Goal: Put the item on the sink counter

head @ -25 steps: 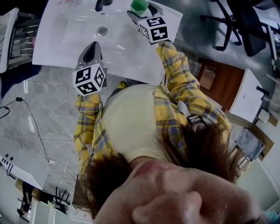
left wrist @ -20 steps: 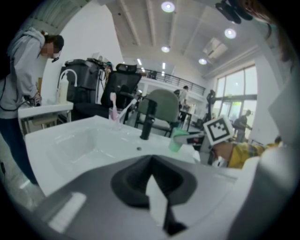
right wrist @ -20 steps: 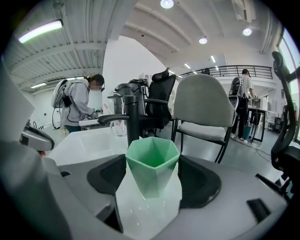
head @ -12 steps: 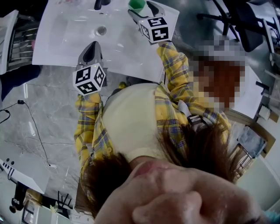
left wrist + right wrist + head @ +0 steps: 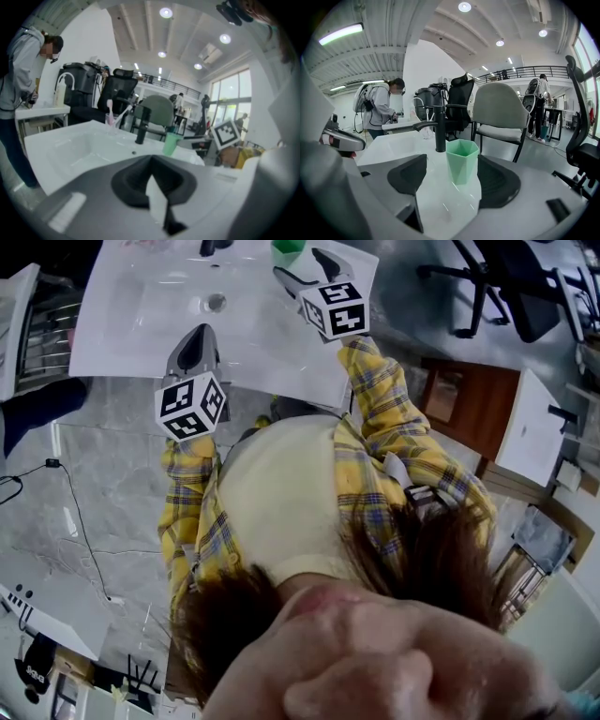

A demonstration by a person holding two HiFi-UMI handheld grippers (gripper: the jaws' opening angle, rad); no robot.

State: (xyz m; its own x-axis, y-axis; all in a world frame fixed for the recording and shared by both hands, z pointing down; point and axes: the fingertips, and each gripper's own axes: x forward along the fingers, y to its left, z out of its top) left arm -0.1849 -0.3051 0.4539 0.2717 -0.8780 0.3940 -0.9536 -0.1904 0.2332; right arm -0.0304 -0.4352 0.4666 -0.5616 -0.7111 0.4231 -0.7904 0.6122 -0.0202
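Green cup upright on the white sink counter, just beside the black tap — on the flat back ledge, clear of the basin. Framed by the right gripper, jaws spread wide with a gap showing on each side of the cup, so clamped on nothing. Looks like a release: cup bearing its own weight, placement apparently done. Held low and level over the counter, probably so as to slide straight back without clipping the rim. Best backed off along the jaw line — risk of knocking a light cup toward the basin or against the tap with any sideways drift.

Left gripper with jaws pressed together and empty, poised over the near edge of the sink, well apart from the cup. Held out of the way, most likely, with no part in this step. Same layout from the head view: cup at the far edge by the right gripper's tips, left gripper nearer the body. Across the basin, a glass with pink toothbrushes, well apart from both grippers.
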